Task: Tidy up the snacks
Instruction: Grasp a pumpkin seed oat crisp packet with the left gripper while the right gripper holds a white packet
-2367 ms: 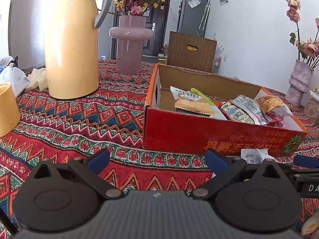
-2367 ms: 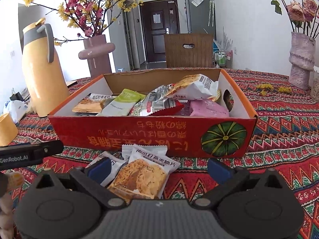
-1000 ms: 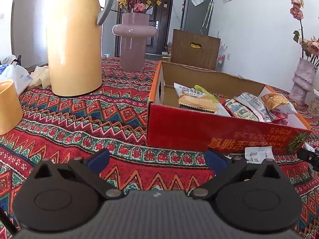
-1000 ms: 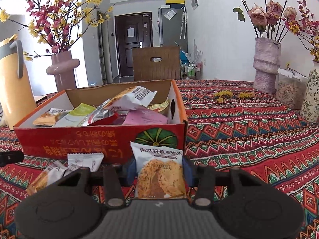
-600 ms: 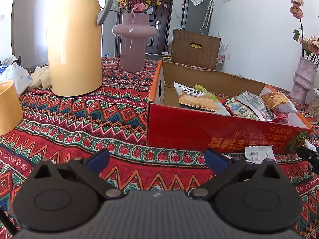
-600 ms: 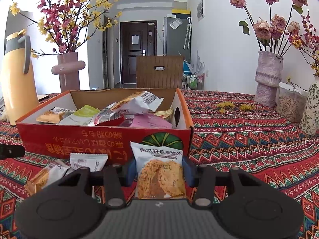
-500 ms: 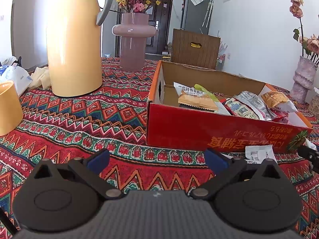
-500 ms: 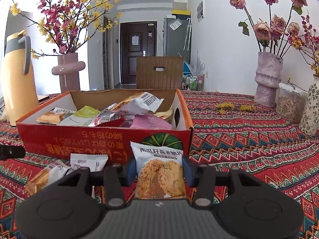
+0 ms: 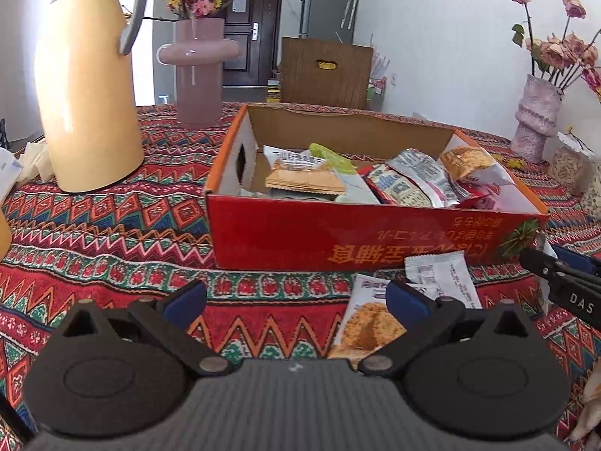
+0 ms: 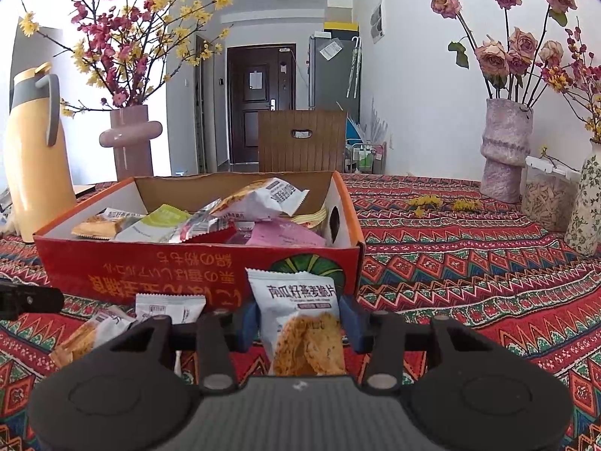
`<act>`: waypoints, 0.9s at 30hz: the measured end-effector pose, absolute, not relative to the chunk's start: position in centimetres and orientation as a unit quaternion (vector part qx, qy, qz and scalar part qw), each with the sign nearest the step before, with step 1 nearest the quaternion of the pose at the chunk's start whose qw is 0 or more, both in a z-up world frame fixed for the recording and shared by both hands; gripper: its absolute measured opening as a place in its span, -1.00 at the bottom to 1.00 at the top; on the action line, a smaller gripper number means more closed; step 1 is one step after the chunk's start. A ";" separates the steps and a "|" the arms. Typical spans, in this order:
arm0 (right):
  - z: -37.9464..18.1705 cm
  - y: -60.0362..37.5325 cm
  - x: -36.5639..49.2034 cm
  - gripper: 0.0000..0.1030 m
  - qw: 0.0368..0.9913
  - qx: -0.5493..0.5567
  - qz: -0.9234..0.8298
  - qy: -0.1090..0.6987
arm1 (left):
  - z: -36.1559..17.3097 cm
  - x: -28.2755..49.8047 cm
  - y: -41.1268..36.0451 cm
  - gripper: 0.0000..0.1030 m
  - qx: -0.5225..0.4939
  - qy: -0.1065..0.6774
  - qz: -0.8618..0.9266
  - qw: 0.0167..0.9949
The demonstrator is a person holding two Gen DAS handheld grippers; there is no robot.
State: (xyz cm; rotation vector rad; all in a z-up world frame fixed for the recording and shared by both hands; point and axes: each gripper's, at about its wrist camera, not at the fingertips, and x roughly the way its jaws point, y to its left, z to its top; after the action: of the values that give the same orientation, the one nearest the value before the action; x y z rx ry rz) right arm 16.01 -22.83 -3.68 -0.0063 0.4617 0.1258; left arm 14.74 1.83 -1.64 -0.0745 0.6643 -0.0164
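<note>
Bright patterned cloth covers the surface (image 9: 112, 225), red zigzags from edge to edge, and right in the middle of it sits the red snack box (image 10: 157, 270), open-topped and piled with packets. A yellow thermos jug (image 9: 86, 86) and a pink vase (image 9: 197, 71) of blossom stand off to the box's left, a mottled vase (image 10: 505, 150) of dried roses over by the white wall, and a brown chair back (image 10: 302, 139) behind the far edge.

Over to the right hand-held gripper (image 10: 298, 323): it has an oat crisp packet (image 10: 300, 315) standing upright between its blue pads, just in front of the box's near wall, right by the pumpkin print. The jaws are closing in on it, both pads pressing on the packet's sides.

The left hand-held gripper (image 9: 296, 300) is spread wide with nothing between its fingers, only cloth. It hovers in front of the box's long red wall. Just by its right fingertip lie two loose snacks on the cloth: a second crisp packet (image 9: 366, 323), partly tucked behind that finger, and a small white sachet (image 9: 443, 274) lying over its upper edge and reaching up to the box's base. Both of them are outside the box, close to its near wall. The right tool's black tip (image 9: 556, 274) pokes in at the edge of the left view, beside that sachet.
</note>
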 end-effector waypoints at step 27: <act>-3.6 -23.4 15.5 -0.58 0.971 0.022 0.090 0.219 | -3.3 17.0 -1.8 -0.10 -0.024 0.381 -0.083 0.921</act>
State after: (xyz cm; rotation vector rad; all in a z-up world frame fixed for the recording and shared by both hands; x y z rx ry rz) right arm 15.51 -23.42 -3.56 0.0445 0.4417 0.1823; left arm 17.04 -1.78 -3.25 -0.0500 0.7821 -0.1697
